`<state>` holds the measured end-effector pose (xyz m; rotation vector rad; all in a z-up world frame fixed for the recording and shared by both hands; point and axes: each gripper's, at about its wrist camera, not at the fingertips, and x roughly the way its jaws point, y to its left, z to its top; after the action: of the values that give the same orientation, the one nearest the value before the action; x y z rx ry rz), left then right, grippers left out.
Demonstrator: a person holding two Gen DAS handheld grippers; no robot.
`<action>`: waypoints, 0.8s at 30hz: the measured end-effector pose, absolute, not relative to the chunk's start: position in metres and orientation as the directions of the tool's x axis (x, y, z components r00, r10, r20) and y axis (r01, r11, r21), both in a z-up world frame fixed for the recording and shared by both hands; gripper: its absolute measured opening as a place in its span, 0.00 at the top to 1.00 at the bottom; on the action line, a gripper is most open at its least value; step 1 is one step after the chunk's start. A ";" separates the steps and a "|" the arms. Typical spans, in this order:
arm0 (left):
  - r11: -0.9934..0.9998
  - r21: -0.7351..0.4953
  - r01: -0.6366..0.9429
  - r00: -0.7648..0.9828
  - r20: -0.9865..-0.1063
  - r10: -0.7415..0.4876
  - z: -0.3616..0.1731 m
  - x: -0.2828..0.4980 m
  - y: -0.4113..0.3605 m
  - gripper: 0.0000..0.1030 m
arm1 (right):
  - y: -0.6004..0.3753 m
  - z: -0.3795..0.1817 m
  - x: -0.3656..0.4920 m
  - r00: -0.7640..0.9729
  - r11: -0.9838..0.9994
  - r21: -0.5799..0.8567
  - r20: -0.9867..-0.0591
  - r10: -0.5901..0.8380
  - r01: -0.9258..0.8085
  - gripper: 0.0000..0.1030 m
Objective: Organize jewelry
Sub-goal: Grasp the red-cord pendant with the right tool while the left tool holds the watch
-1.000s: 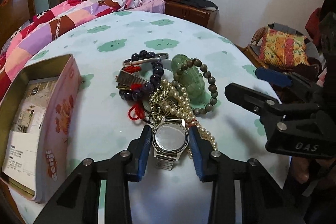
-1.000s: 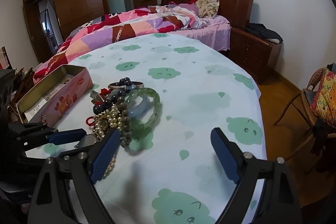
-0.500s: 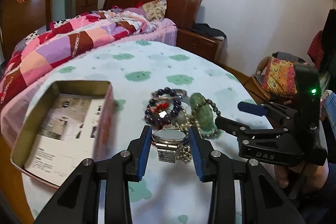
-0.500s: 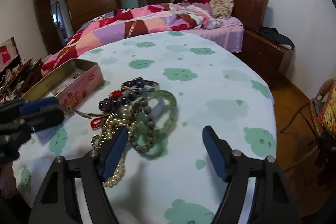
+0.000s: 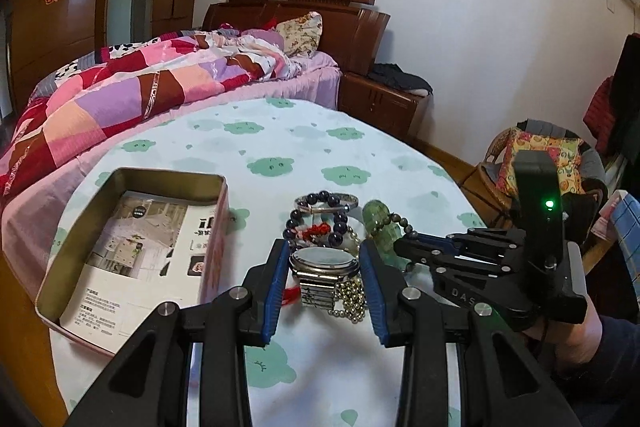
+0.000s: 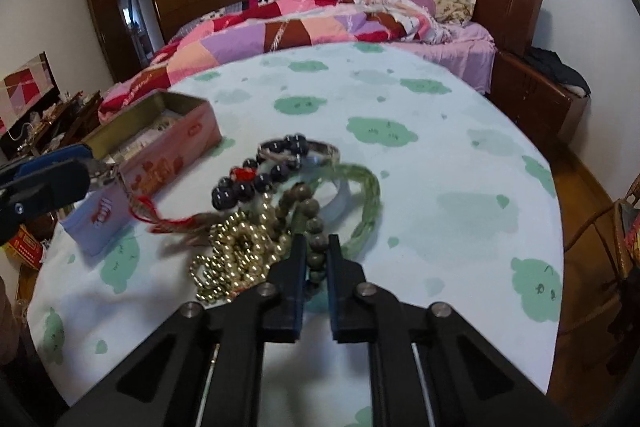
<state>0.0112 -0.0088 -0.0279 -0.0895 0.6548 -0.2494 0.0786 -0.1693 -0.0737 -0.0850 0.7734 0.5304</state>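
My left gripper [image 5: 325, 267] is shut on a silver wristwatch [image 5: 324, 261], held off the table with its metal band hanging down. From the watch [image 6: 102, 173] a red thread [image 6: 160, 221] trails back to the jewelry pile. My right gripper [image 6: 316, 241] is closing, its pads pressing on a brown bead bracelet [image 6: 310, 205] at the pile's near edge. Also in the pile are a green jade bangle [image 6: 368, 195], a dark purple bead bracelet [image 6: 240, 187], a silver bangle [image 6: 320, 147] and a gold bead chain [image 6: 232, 259]. An open pink tin [image 5: 168, 174] lies to the left.
The round table wears a white cloth [image 6: 420, 187] with green clouds; its edge curves close on the right. A bed with a patchwork quilt [image 5: 140, 91] stands behind it. A wicker chair [image 5: 540, 155] is at the right. A hand [image 5: 576, 343] holds the right gripper.
The left gripper rose and drew back with the watch, pulling it out of the pile. The right gripper's jaws went from wide open to closed around the brown bead bracelet.
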 end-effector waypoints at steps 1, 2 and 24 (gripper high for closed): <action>0.967 -0.161 0.198 0.768 -0.587 -0.255 -0.026 0.011 -0.008 0.64 | -0.169 -0.071 0.078 0.597 0.865 0.118 -0.678 0.429 -0.487 0.89; 0.967 -0.163 0.194 0.773 -0.582 -0.253 -0.025 0.010 -0.006 0.64 | -0.170 -0.068 0.077 0.602 0.864 0.120 -0.670 0.434 -0.489 0.89; 0.960 -0.213 0.184 0.798 -0.539 -0.272 -0.004 0.005 0.016 0.64 | -0.169 -0.047 0.075 0.620 0.855 0.129 -0.635 0.460 -0.502 0.89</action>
<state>0.0045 0.0165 -0.0043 -0.1527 0.6000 -0.2455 0.0755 -0.1686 -0.0465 -0.0629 0.7123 0.5533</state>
